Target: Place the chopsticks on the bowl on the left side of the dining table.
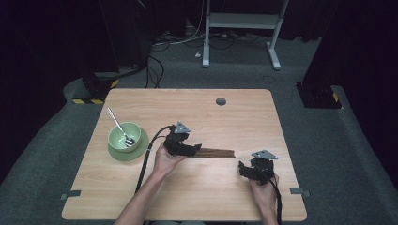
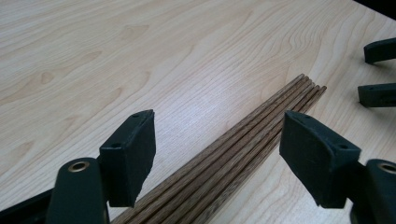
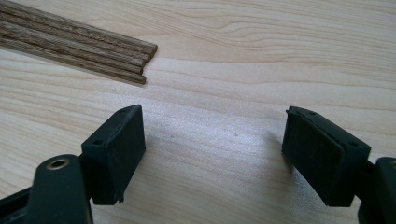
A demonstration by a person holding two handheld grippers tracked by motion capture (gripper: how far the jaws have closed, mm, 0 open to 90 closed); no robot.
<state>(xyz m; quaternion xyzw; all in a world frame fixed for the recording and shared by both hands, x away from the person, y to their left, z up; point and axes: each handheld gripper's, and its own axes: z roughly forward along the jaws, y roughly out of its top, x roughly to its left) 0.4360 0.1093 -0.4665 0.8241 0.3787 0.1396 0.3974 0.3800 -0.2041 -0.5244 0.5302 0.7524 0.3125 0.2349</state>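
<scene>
Between the left tool's (image 2: 217,154) spread jaws — dark, grainy wooden sticks (image 2: 243,149), bundled flat.

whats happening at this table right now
A person holds a claw in each hand over a wooden table. The left claw is open, its jaws straddling a bundle of dark wooden chopsticks lying flat. The right claw is open too, over bare wood just short of the bundle's tips. A green bowl with a spoon sits at the left.

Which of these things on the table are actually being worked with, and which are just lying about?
In use:
wooden sticks
left gripper, jaws open around them
right gripper, open nearby

Lying about:
green bowl
spoon in it
green saucer underneath
</scene>
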